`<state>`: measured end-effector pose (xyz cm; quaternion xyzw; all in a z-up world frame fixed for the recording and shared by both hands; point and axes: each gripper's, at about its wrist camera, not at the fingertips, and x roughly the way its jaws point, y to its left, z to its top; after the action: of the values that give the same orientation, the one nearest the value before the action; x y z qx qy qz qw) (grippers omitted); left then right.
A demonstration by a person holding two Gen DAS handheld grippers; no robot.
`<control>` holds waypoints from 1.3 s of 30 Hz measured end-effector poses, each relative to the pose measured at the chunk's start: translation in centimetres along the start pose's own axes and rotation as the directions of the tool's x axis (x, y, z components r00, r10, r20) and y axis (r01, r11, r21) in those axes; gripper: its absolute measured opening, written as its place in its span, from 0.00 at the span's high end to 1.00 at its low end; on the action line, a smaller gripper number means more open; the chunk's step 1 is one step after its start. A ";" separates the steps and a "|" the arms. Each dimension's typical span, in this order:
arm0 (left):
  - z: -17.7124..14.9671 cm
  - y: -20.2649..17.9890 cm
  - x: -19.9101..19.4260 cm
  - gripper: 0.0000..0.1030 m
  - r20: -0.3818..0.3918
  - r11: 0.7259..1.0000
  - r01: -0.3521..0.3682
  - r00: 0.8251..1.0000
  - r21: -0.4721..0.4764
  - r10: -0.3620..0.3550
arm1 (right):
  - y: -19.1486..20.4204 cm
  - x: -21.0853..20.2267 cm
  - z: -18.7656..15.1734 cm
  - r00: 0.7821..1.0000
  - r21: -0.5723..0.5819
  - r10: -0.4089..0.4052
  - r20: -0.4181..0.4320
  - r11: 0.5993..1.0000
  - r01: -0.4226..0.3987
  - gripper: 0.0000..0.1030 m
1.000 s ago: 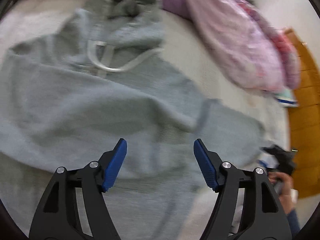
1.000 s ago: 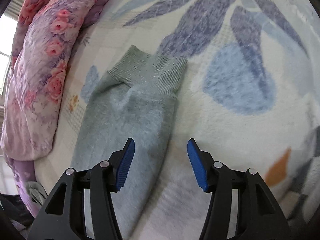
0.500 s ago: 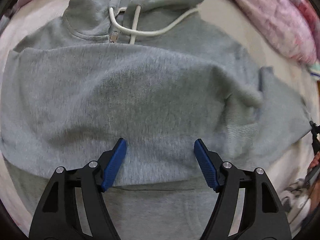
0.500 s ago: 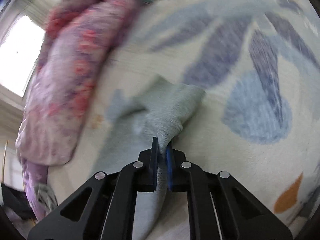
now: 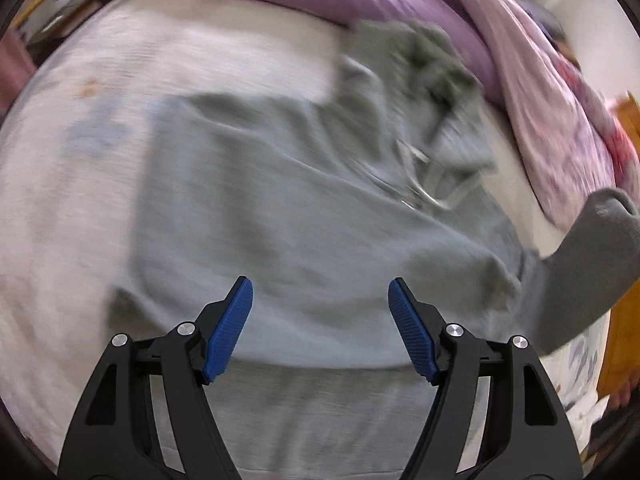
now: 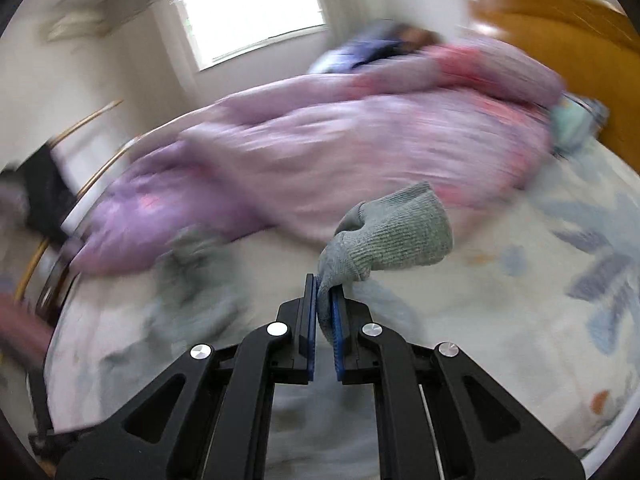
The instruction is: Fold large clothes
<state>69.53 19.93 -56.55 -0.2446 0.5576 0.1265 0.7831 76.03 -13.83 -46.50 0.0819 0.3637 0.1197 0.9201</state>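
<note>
Right wrist: pink quilt point(image 6: 360, 152) lies behind lifted sleeve cuff point(image 6: 396, 232).

Grey hoodie point(image 5: 304, 216), pink floral quilt point(image 6: 360, 148)

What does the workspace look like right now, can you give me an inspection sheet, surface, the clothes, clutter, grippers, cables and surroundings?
Surface: bed sheet, pale with a blue leaf print.
Job's things: grey hoodie spread on the bed, one side already folded across its body; its sleeve is lifted off the sheet, ribbed cuff hanging free.
Clutter: pink floral quilt bunched along the far edge.
Grippers: left gripper open above the hoodie, holding nothing; right gripper shut on the sleeve just behind the cuff.
Cables: nothing seen; only the hoodie's white drawstring.
Surroundings: window, wooden headboard; both views blurred.
</note>
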 end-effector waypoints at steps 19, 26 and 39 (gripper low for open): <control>0.4 16.2 -1.9 0.30 -0.006 0.984 -0.015 1.000 -0.177 0.014 | 23.0 9.0 -14.3 0.872 -0.135 0.149 -0.467 0.962 -0.236 0.85; 4.2 9.8 -2.1 0.30 0.061 0.995 0.097 0.994 -0.032 -0.095 | 12.9 8.1 -6.7 0.938 -0.188 0.001 -0.347 0.980 -0.070 0.60; 17.7 -2.1 4.2 0.23 0.061 0.980 0.139 0.987 0.139 -0.149 | 7.0 17.2 2.6 0.929 -0.088 0.033 -0.369 0.994 -0.071 0.34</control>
<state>86.39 27.11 -55.36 -0.2267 0.5175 0.0404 0.8241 88.91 -2.50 -54.15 0.0218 0.5206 0.1751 0.8354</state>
